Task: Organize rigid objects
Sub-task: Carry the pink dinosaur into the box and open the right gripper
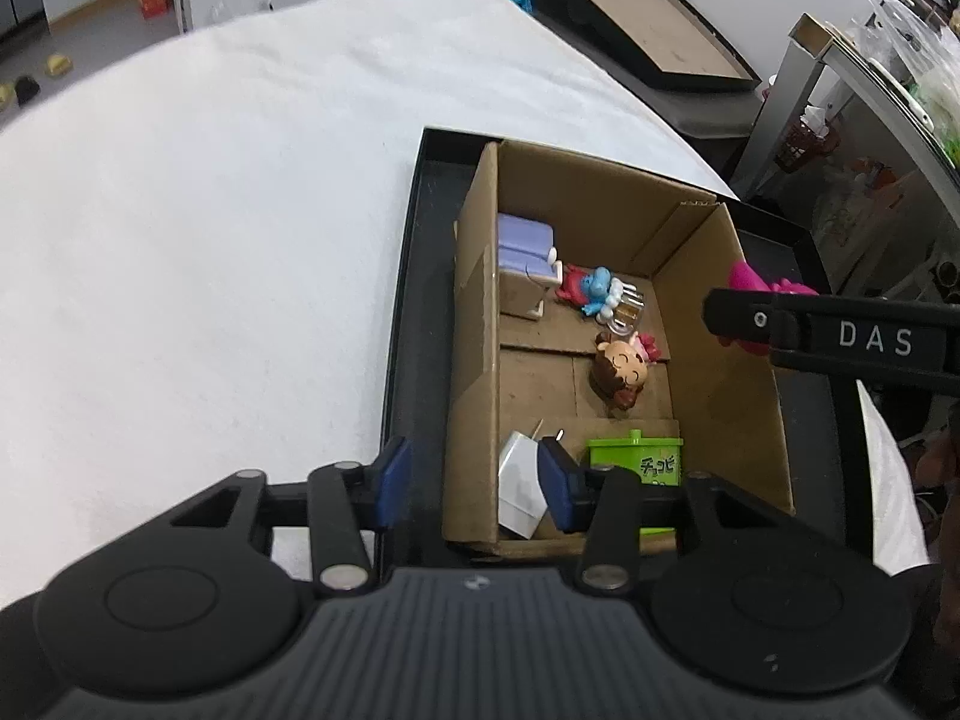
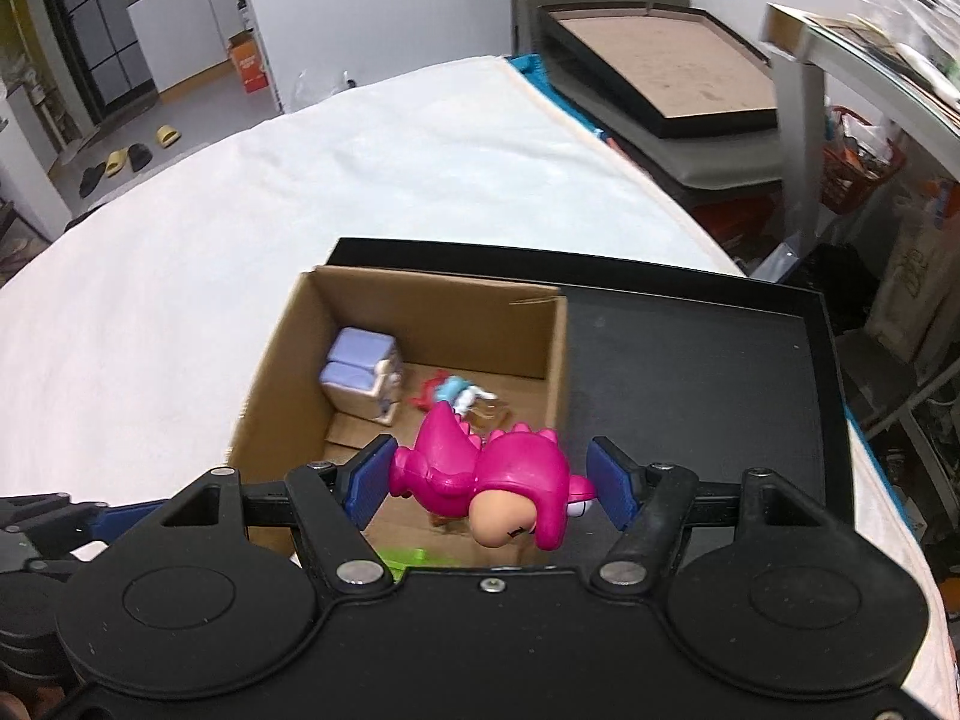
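I am gripping the pink dinosaur toy (image 2: 480, 480) in my right gripper (image 2: 489, 483); the cardboard box (image 2: 270, 372) is lying just ahead, below it.

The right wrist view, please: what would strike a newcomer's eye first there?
The bright pink dinosaur toy is clamped between the right gripper pads, above the near end of the cardboard box. That box sits in a black tray on the white cloth, with a lilac block already inside.
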Motion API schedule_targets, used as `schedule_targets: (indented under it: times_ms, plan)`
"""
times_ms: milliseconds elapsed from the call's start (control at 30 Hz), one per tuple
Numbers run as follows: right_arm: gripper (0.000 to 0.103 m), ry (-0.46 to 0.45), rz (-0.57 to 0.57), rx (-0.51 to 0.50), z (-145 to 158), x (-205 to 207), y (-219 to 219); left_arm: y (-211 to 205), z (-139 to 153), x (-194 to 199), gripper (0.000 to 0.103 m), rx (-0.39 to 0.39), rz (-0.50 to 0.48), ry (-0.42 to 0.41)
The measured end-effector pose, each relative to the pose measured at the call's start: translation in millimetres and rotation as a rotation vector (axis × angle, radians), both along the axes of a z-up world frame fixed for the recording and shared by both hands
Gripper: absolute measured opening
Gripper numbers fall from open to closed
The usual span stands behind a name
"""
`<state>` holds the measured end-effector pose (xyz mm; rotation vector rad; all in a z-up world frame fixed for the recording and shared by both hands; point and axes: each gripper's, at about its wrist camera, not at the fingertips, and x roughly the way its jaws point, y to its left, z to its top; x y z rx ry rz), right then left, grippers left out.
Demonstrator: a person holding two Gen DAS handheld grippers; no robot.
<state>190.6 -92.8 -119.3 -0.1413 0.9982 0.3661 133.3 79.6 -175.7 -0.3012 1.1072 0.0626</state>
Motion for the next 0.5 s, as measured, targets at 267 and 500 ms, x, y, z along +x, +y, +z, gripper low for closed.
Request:
schedule_targets:
  times_ms: [267,500]
  plan:
    - [0.068,0.015,0.036,-0.022,2.9,-1.9,28.0,10.4,-6.3,1.9,0.036,-0.086,-0.005,0.004]
    - [0.068,0.038,0.068,0.019,5.1,-1.5,47.6,15.1,-8.7,1.7,0.023,-0.111,-0.017,-0.001]
